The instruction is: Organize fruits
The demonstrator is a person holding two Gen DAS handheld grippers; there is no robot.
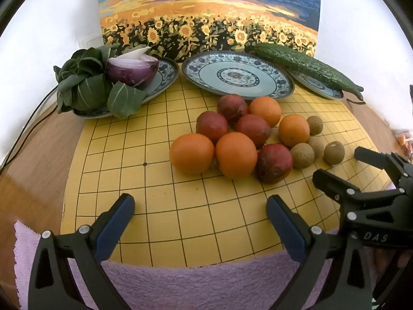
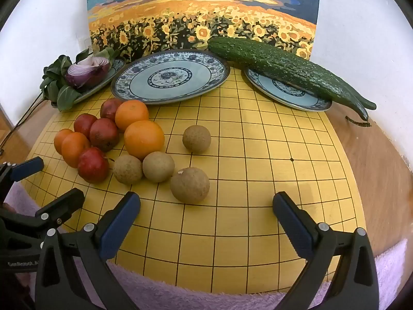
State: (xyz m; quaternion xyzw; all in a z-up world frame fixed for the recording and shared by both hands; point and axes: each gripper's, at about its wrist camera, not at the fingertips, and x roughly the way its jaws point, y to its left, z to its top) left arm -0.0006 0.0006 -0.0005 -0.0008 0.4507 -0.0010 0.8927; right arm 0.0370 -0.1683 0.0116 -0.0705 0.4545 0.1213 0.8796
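Observation:
A pile of fruit lies on the yellow grid board [image 1: 155,206]: several oranges [image 1: 191,153] [image 2: 143,138], several dark red fruits [image 1: 274,163] [image 2: 93,164] and several small brown round fruits [image 1: 302,155] [image 2: 189,185]. An empty blue-patterned plate [image 1: 271,87] [image 2: 206,82] stands behind the pile. My left gripper [image 1: 200,206] is open and empty, in front of the oranges. My right gripper [image 2: 206,204] is open and empty, just in front of the nearest brown fruit; it also shows in the left wrist view [image 1: 335,165].
A left plate [image 1: 165,77] holds leafy greens [image 1: 85,82] and a cut red onion [image 1: 133,68]. A right plate [image 2: 291,98] carries a long cucumber [image 2: 289,67]. A sunflower painting [image 2: 201,13] leans on the white wall. A purple towel [image 1: 193,284] lies at the front edge.

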